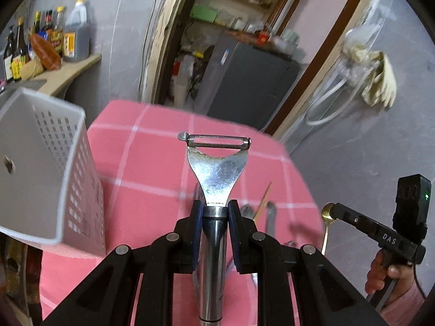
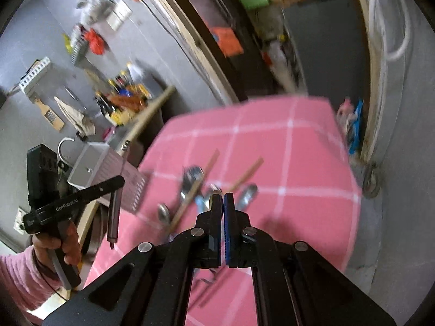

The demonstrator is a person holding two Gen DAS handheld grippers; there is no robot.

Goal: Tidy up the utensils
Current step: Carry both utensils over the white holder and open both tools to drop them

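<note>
carrying: left tongs (image 1: 214,209) are clenched on the steel handle of a peeler (image 1: 217,168), whose blade sticks out ahead of the pads, up off the desk (image 1: 152,168).
right tongs: right tongs (image 2: 223,199) are pressed shut, pads nearly touching; from the left wrist view a gold spoon (image 1: 327,217) appears pinched at their tip, bowl above and stem hanging below. the right wrist view does not show the spoon between the pads clearly.
holder: white perforated holder (image 1: 51,174) stands on the desk to the left of the left tongs, its open top tilted in the fisheye view; it looks to be where the utensils go.
remaining: loose utensils (image 2: 190,187), blurred forks, spoons and wooden chopsticks, lie on the pink checked cloth just beyond the tip of the right tongs.
step: judged as the transfer stage, each hand bringing one piece towards the holder.
next: swing the peeler left over the opening, turn it handle down, loosen the pads only once it is inside; then the spoon likewise.
</note>
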